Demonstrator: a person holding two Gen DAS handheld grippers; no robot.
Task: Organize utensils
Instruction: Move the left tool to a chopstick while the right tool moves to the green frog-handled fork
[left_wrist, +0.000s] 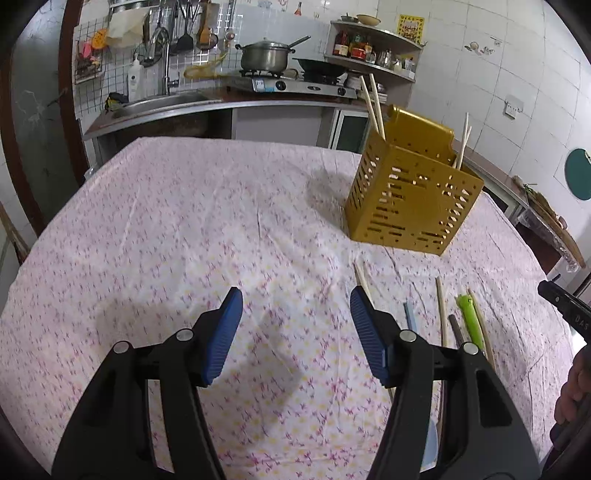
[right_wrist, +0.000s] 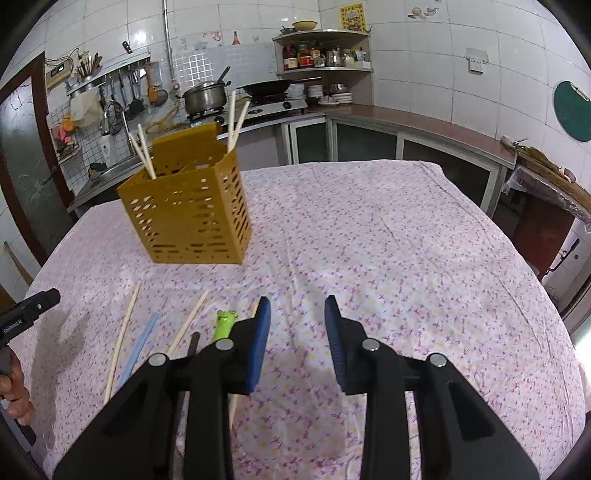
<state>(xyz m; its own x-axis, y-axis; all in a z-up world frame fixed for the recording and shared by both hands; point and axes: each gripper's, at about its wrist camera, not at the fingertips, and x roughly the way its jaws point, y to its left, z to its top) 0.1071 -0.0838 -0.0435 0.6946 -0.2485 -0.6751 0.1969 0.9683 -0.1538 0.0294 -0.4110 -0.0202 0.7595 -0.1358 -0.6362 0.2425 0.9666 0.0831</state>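
Observation:
A yellow slotted utensil holder (left_wrist: 413, 199) stands on the floral tablecloth (left_wrist: 184, 229), with wooden chopsticks (left_wrist: 373, 107) upright in it; it also shows in the right wrist view (right_wrist: 192, 218). Loose utensils lie on the cloth in front of it: wooden chopsticks (right_wrist: 120, 339), a light blue one (right_wrist: 138, 347), a green frog-topped one (right_wrist: 223, 325) and a dark one (right_wrist: 192, 343). My left gripper (left_wrist: 295, 306) is open and empty, left of these utensils. My right gripper (right_wrist: 297, 314) is open and empty, just right of them.
Behind the table runs a kitchen counter with a sink (left_wrist: 162, 103), a gas stove with a pot (left_wrist: 266, 55) and a wok (left_wrist: 321, 66), and a corner shelf of bottles (right_wrist: 317, 55). A side counter (right_wrist: 424, 122) runs along the right wall.

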